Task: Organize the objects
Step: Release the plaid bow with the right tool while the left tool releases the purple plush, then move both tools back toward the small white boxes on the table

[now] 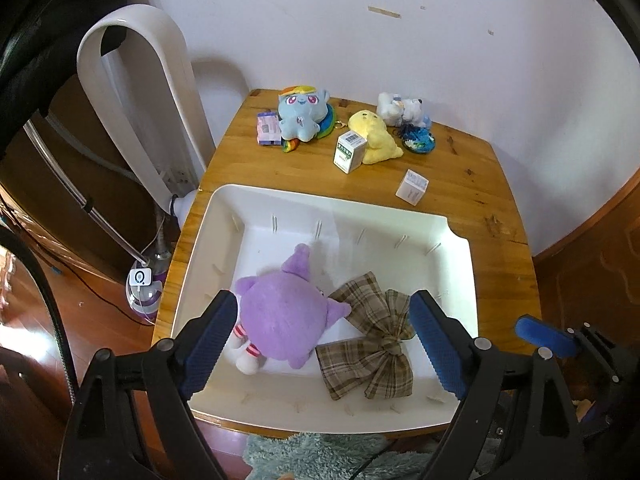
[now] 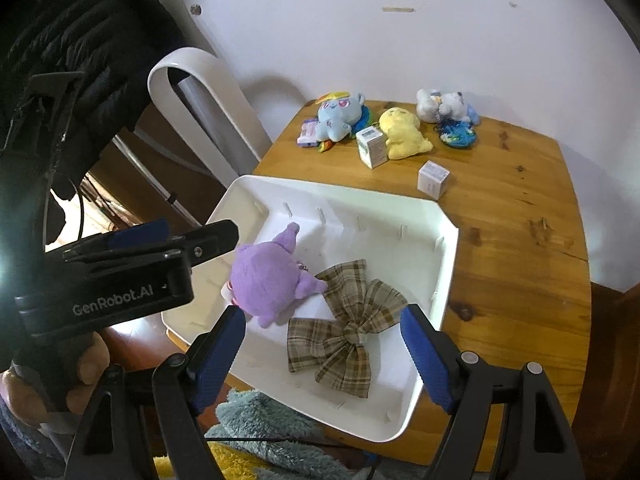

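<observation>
A white bin [image 1: 256,204] [image 2: 448,248] sits on the wooden table [image 1: 492,200] [image 2: 520,208]. Inside lie a purple plush [image 1: 284,316] [image 2: 268,280] and a plaid bow [image 1: 376,340] [image 2: 344,328]. At the table's back are a blue pony plush [image 1: 304,114] [image 2: 340,114], a yellow plush [image 1: 372,136] [image 2: 402,132], a grey-white plush [image 1: 400,109] [image 2: 442,106], a blue pouch [image 1: 420,142], a purple packet [image 1: 268,129] and two small boxes [image 1: 350,151] [image 1: 412,186]. My left gripper [image 1: 324,332] is open above the bin, empty. My right gripper [image 2: 324,348] is open above the bin, empty.
A white loop-shaped fan [image 1: 136,92] [image 2: 208,108] stands left of the table. A white wall is behind. A dark coat [image 2: 80,40] hangs at the left. A grey-blue fluffy rug [image 1: 320,456] lies below the table's near edge. A purple appliance [image 1: 144,292] sits on the floor.
</observation>
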### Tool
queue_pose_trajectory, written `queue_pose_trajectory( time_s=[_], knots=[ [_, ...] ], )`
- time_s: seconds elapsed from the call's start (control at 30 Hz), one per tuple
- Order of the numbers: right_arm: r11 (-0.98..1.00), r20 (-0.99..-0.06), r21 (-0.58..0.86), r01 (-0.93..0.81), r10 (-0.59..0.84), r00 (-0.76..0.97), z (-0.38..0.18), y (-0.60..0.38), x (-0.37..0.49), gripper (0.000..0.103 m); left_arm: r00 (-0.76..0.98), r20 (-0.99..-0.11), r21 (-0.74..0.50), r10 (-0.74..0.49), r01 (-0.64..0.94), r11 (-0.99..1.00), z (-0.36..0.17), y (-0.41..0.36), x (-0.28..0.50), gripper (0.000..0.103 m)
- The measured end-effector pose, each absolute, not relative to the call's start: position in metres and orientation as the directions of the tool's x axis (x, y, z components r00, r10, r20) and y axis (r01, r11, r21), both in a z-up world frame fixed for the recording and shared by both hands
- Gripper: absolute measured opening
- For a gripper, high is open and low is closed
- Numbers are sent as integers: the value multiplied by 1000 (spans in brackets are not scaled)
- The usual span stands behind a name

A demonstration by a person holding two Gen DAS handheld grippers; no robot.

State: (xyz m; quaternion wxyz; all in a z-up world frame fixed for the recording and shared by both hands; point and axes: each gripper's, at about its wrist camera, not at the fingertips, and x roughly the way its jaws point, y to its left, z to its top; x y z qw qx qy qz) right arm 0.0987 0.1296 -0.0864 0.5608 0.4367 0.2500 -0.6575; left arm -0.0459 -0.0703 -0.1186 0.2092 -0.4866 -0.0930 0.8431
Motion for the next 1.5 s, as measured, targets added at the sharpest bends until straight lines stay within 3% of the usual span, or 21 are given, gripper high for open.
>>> queue_pose_trajectory(
  time_s=[0.5,0.9,1.5],
  knots=[
    [-255,-684,187,949,-727,-60,-50,153,89,81,-498,-738,-349,454,-295,-890,-90,-66,-46,90],
    [-213,-670,173,962,-741,-44,-33,150,70,84,-555,-690,-327,465,-334,-884,-53,-62,-59,90],
    [-263,-578,-61,963,-777,-249,39,119,42,84,-605,-617,-308,503,-403,-862,19,-51,-106,90]
  ],
)
